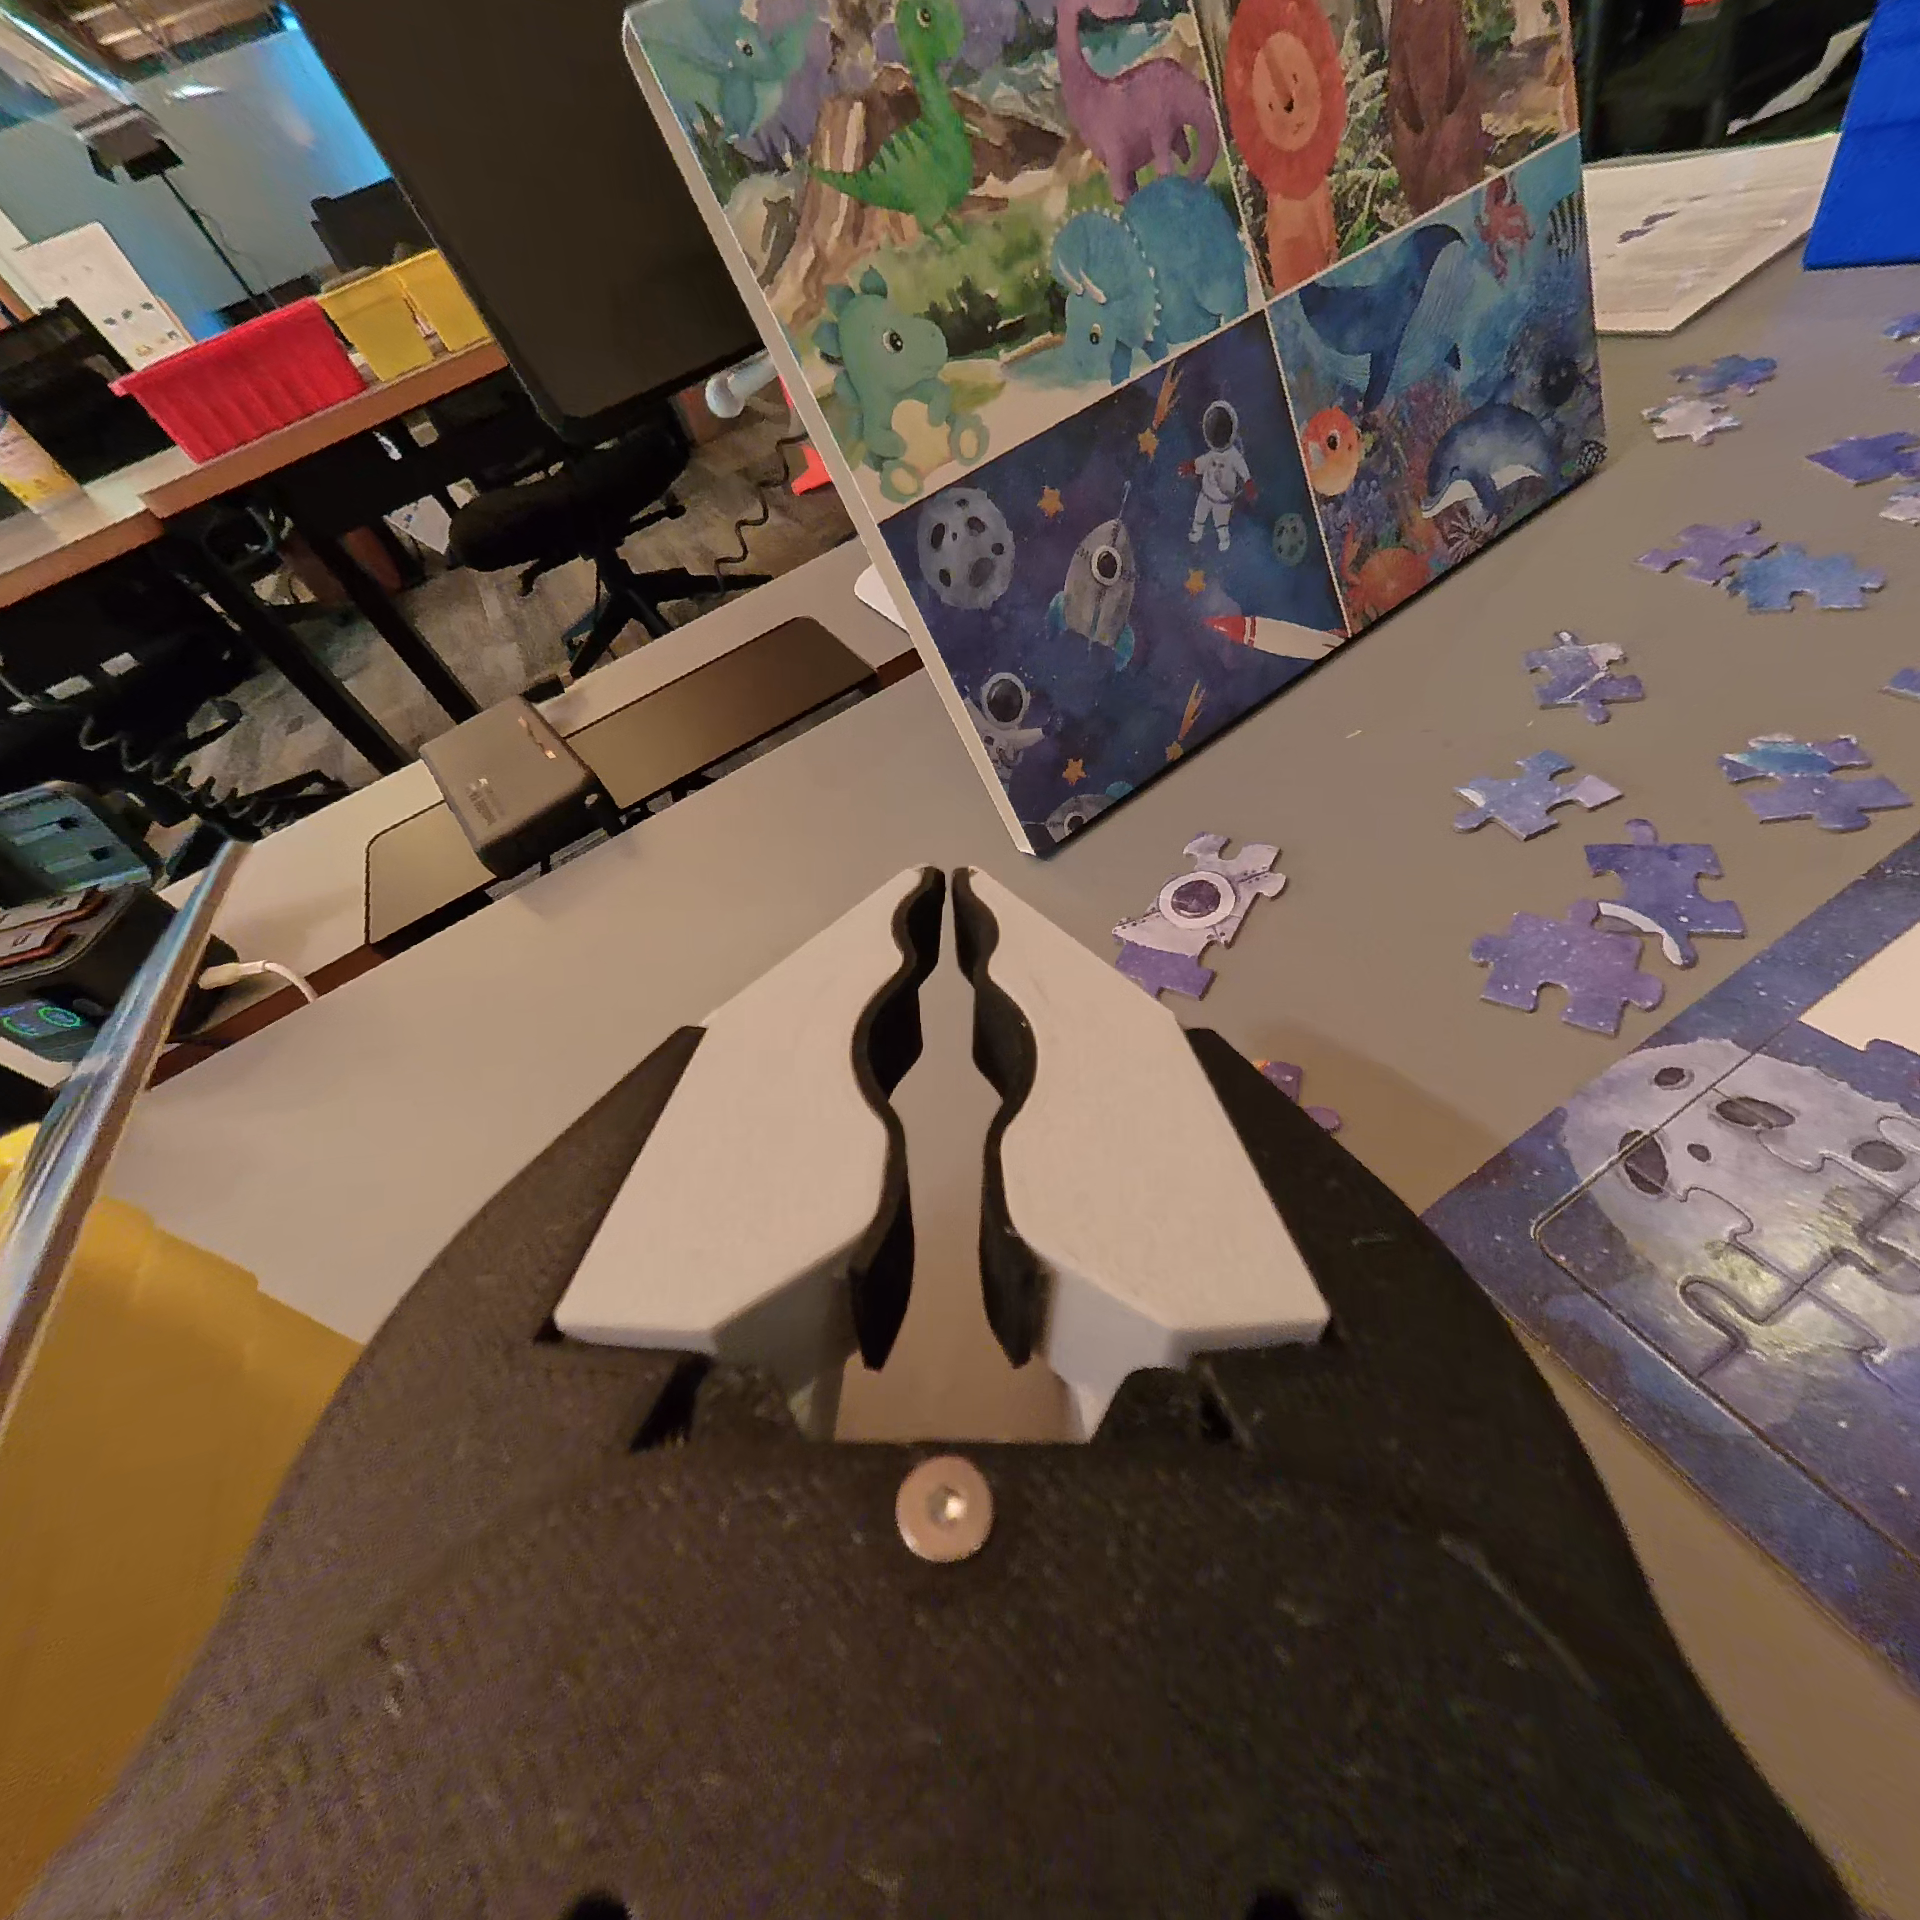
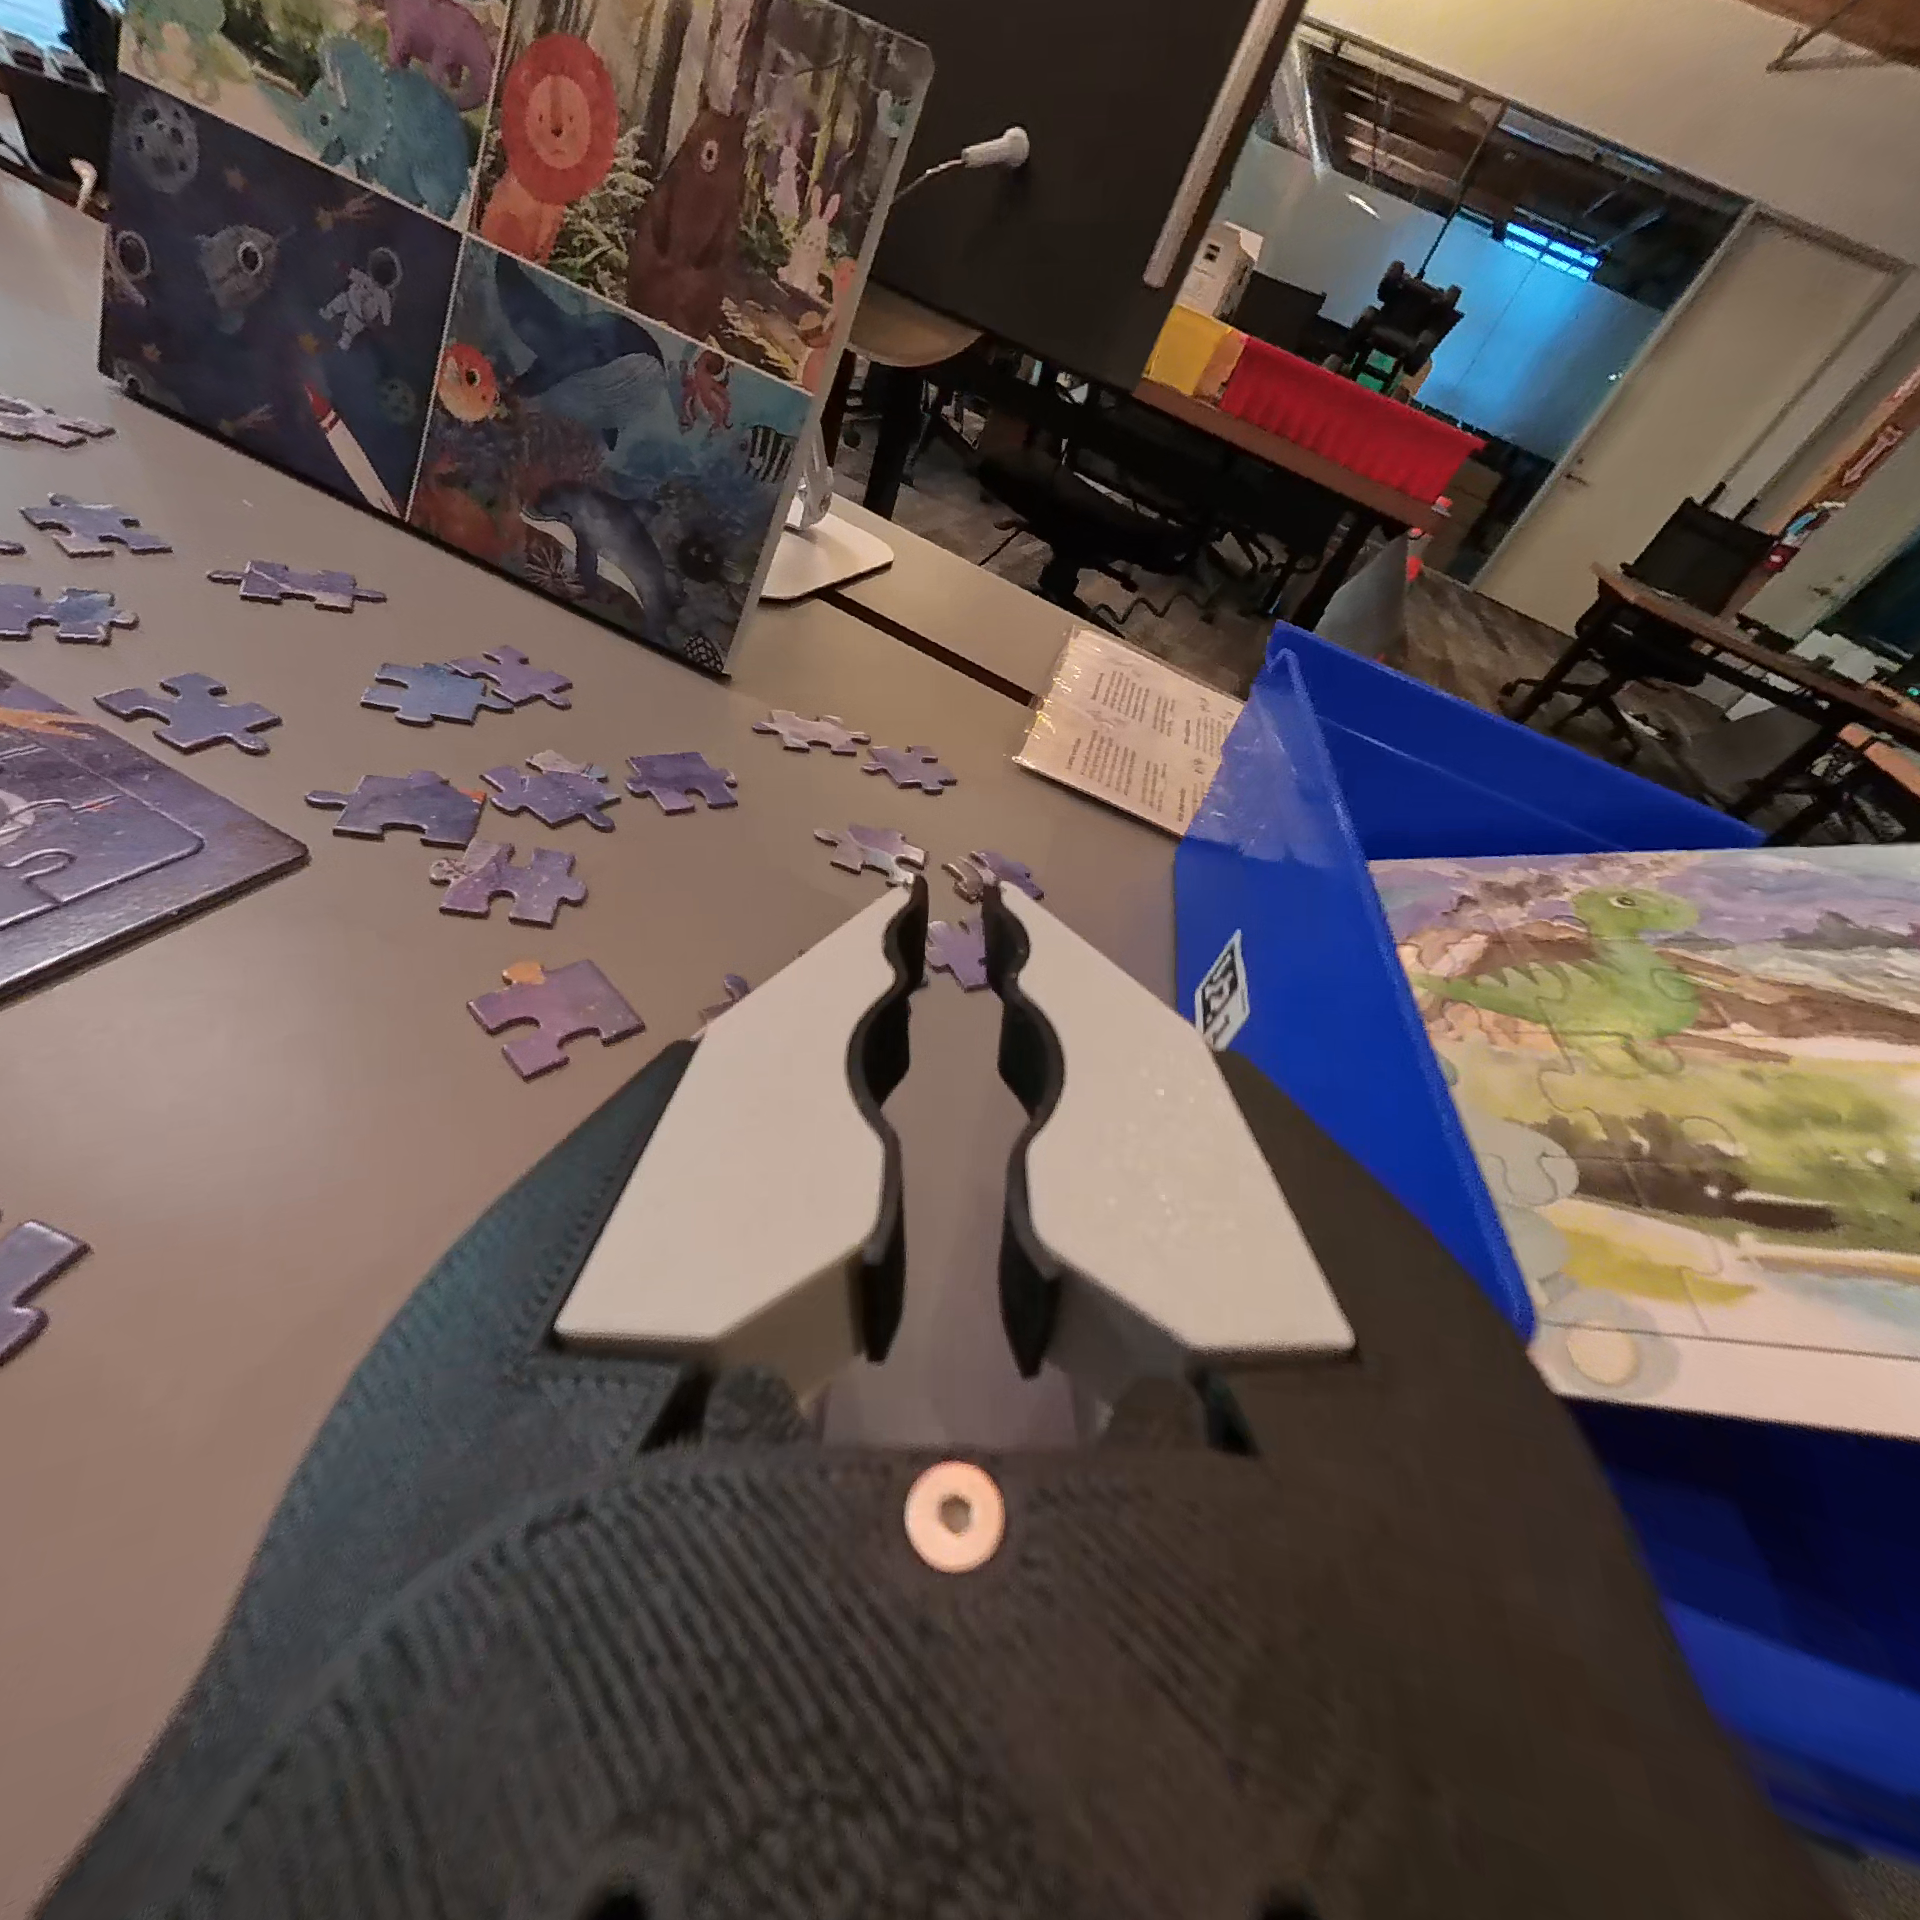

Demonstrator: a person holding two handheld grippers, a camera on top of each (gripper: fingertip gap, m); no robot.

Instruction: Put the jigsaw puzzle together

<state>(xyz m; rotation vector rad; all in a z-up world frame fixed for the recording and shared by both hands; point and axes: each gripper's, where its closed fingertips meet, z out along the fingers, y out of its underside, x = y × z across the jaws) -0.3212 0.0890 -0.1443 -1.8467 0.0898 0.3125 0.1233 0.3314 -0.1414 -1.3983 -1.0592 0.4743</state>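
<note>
While purple puzzle pieces lie scattered on your grey surface, your right gripper hangs slightly parted over one piece, gripping nothing, beside the blue bin. Your left gripper is closed and empty, near the upright picture board.

Right gripper sits at frame centre, jaws slightly parted with nothing between them, above a purple puzzle piece on the grey table. More loose pieces lie to the left. A blue bin stands at right, a picture board upper left.
</note>
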